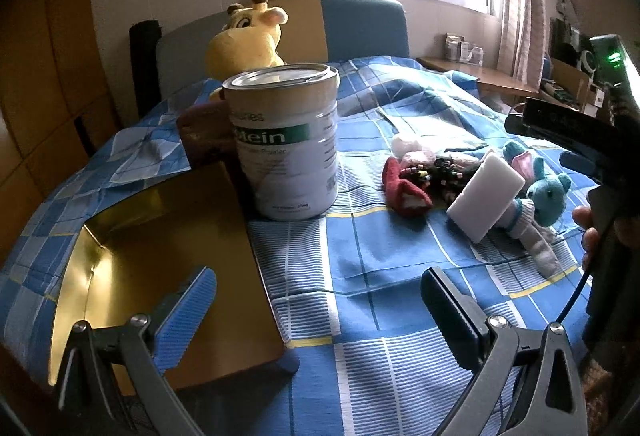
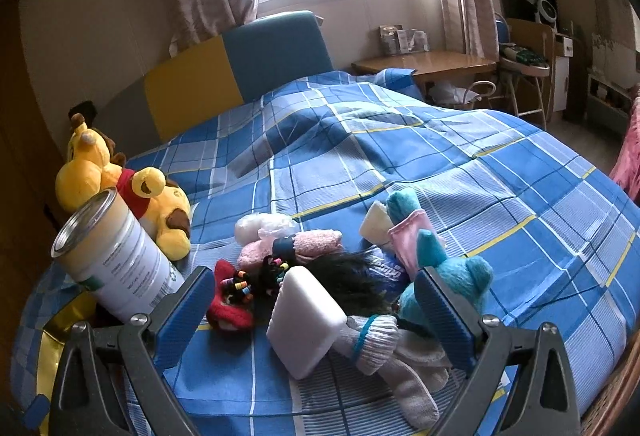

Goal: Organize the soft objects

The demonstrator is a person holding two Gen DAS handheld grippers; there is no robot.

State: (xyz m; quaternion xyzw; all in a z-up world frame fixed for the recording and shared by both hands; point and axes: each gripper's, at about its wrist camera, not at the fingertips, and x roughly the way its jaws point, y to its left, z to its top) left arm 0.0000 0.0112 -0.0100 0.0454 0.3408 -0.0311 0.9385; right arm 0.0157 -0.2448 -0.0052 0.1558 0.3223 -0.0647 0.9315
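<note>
You are at the picking stage, with nothing lifted yet: your right gripper hangs with its jaws spread wide and empty over the near edge of the pile, framing the white sponge block, which leans at the pile's front against a grey-and-white sock. Your left gripper is likewise released and holds nothing, poised just left of the pile, over the bedspread and the gold-lined box. That box lies in front of the protein tin, itself left of the pile. The teal plush sits at the pile's right side, the red knitted piece at its left. Judging by the framing, the sponge looks the likeliest first pick: lower the right jaws around its short sides, close gently since it will compress, then carry it left, probably to the box.
</note>
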